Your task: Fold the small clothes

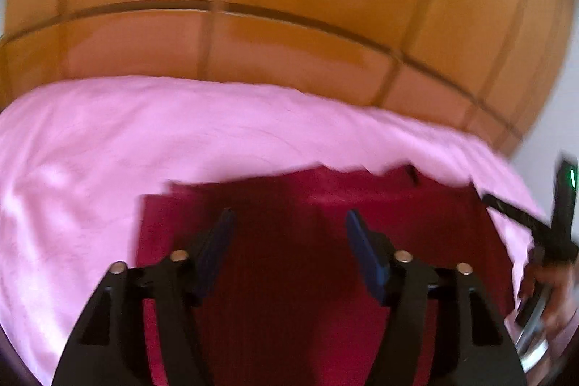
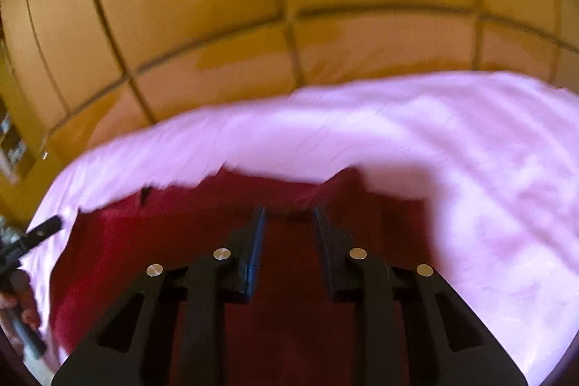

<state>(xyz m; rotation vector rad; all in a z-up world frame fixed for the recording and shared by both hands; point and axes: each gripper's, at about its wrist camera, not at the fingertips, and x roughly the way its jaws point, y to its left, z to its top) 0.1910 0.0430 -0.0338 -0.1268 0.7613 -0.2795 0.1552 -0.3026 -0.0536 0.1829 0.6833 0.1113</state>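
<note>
A dark red garment [image 1: 289,241] lies flat on a pink bedsheet [image 1: 108,140], with a folded layer showing along its far edge. My left gripper [image 1: 287,223] hovers over it, jaws wide apart and nothing between the blue pads. In the right wrist view the same red garment [image 2: 152,241] spreads under my right gripper [image 2: 287,217], whose jaws stand a little apart with no cloth pinched. The right gripper [image 1: 521,216] also shows at the right edge of the left wrist view. The left gripper [image 2: 39,234] appears at the left edge of the right wrist view.
A wooden wardrobe with panelled doors [image 1: 289,24] rises right behind the bed's far edge. A person's hand [image 1: 553,292] holds the other tool at the right edge. The pink bedsheet [image 2: 470,169] stretches wide to the right of the garment.
</note>
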